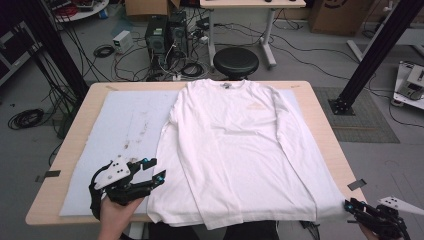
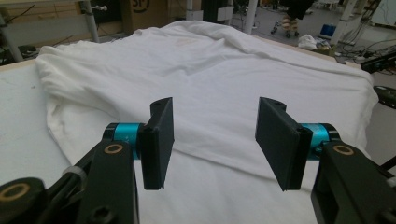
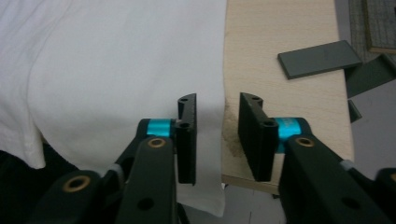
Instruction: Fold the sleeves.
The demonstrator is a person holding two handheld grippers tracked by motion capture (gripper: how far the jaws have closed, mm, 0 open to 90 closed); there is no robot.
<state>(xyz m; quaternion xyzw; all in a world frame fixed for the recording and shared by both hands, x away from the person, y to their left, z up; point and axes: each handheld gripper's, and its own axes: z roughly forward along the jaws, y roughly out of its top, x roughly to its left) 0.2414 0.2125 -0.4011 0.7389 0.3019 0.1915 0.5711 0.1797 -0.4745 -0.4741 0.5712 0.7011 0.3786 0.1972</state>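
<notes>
A white long-sleeved shirt (image 1: 235, 150) lies spread flat on the table (image 1: 320, 125), with its collar at the far edge and its hem hanging a little over the near edge. Under it there is a pale sheet (image 1: 115, 130) with some dark marks.

The left tongs (image 1: 151, 169) are at the near left, just beside the shirt's left sleeve, and they point toward the shirt. Their jaws are spread wide and hold nothing. The right tongs (image 1: 348, 205) are at the near right corner of the table, close to the end of the right sleeve. Their jaws are apart with a small gap between them, and nothing is pinched.

The left gripper view shows the left tongs (image 2: 214, 140) above the shirt (image 2: 224, 79), with soft folds and wrinkles in the cloth. The right gripper view shows the right tongs (image 3: 217, 135) over the border where the white cloth (image 3: 116, 60) meets the bare wood (image 3: 280, 51). It shows also a grey flat piece (image 3: 319, 59) lying on the wood near the table's edge.

In the high view, a faint pale print is on the chest, and a black stool (image 1: 236, 62) stands behind the table.
</notes>
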